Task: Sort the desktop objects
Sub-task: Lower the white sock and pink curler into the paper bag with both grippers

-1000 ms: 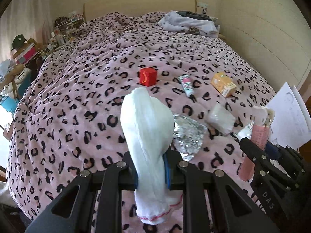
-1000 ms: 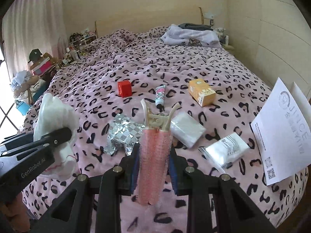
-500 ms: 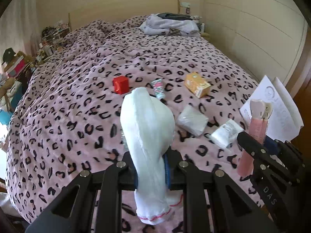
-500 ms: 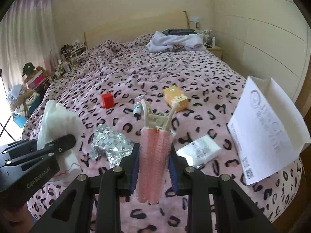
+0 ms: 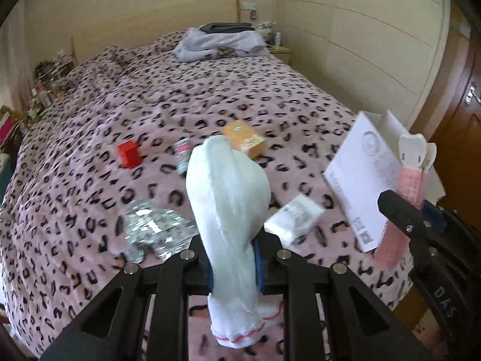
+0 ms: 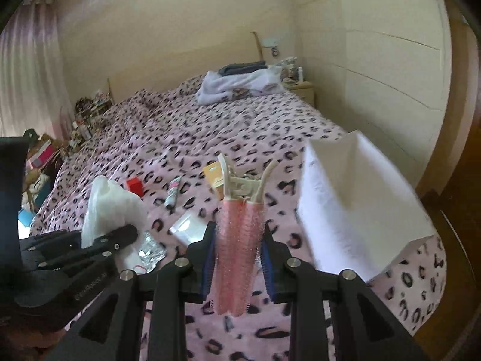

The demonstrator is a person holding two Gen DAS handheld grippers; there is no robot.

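Note:
My left gripper [image 5: 234,266] is shut on a white sock [image 5: 228,198] that stands up between its fingers, cuff with pink trim hanging below. My right gripper [image 6: 237,258] is shut on a pink hair roller clip [image 6: 237,240] with cream handles on top. Each gripper shows in the other's view: the right one with the roller clip [image 5: 405,192] at the right, the left one with the sock [image 6: 108,207] at the left. Both are held above the near part of the leopard-print bed [image 5: 210,90]. A white paper bag [image 6: 354,198] stands open at the bed's right edge.
Loose on the bedspread lie a red cube [image 5: 129,153], a small tube [image 5: 181,153], an orange box [image 5: 245,143], crumpled foil [image 5: 153,231] and a white packet [image 5: 296,219]. Folded clothes [image 5: 219,40] sit at the headboard. A wooden door [image 5: 463,114] is at right, clutter at left.
Both grippers have swung to the right with their loads still held. The paper bag now appears much larger and closer in front of the right gripper; the loose objects have shifted left in view.

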